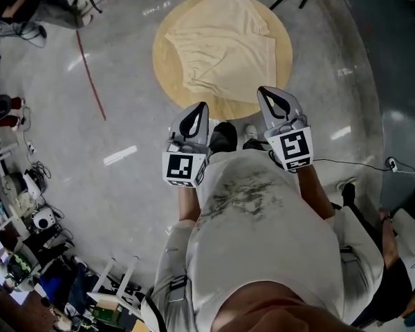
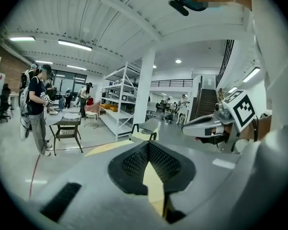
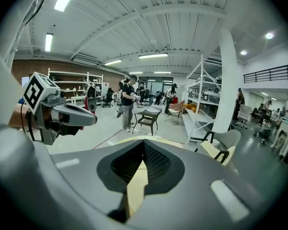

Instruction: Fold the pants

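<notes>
Behind left gripper [image 1: 197, 109] and right gripper [image 1: 266, 95], table [image 1: 164, 75] rim partly hidden.

- I have the pants [image 1: 225, 47] lying on the desk [image 1: 167, 75], straight ahead of me.
- Left claw [image 1: 196, 116] and right claw [image 1: 271, 97] sit side by side at the desk's near edge, between me and the pants.
- A chair [image 2: 146, 127] stands beyond the desk, with shelving [image 2: 120, 99] behind it.

Parts of the round worktop's [image 1: 164, 75] near edge are hidden behind the left gripper [image 1: 199, 109] and the right gripper [image 1: 265, 93]. The pants [image 1: 225, 47] lie bunched, so waistband and legs cannot be told apart. In both gripper views each gripper's own body covers the pants and nearly all the worktop.
</notes>
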Action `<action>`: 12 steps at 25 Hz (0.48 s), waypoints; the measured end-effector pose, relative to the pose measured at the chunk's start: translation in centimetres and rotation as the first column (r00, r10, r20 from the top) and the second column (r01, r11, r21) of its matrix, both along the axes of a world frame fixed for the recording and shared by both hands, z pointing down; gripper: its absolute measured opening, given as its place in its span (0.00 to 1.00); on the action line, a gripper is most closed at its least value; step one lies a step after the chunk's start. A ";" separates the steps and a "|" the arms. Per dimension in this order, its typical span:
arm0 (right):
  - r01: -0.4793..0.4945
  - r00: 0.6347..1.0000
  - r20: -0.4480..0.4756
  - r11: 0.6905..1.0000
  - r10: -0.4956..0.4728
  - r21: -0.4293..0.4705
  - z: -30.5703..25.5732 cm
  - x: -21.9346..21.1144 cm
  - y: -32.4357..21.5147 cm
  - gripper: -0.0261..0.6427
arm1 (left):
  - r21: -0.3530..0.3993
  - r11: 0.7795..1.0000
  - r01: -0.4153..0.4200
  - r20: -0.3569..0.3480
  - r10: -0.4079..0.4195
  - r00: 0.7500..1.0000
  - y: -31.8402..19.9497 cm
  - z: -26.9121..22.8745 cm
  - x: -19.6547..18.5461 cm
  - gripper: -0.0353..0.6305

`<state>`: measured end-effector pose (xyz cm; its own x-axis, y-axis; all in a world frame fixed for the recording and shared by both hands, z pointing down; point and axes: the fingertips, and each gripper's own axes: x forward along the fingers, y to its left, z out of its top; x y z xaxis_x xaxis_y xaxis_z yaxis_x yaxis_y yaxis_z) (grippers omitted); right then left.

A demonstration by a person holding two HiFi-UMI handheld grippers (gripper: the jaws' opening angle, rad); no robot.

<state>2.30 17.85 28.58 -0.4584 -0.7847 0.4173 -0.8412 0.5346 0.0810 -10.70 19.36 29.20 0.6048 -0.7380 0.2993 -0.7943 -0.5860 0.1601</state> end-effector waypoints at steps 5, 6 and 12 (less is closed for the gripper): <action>-0.044 0.998 -0.047 0.998 0.042 -0.043 3.3 0.1 -1.3 0.05 | -0.026 0.998 -0.049 0.029 0.050 0.998 -2.0 3.0 -1.0 0.06; -0.054 0.997 -0.059 0.997 0.051 -0.053 3.9 0.2 -1.6 0.05 | -0.029 0.998 -0.058 0.031 0.059 0.998 -2.4 3.6 -1.1 0.06; -0.113 0.989 -0.107 0.989 0.102 -0.098 6.3 0.6 -2.4 0.05 | -0.058 0.991 -0.121 0.052 0.124 0.991 -4.2 5.8 -1.9 0.06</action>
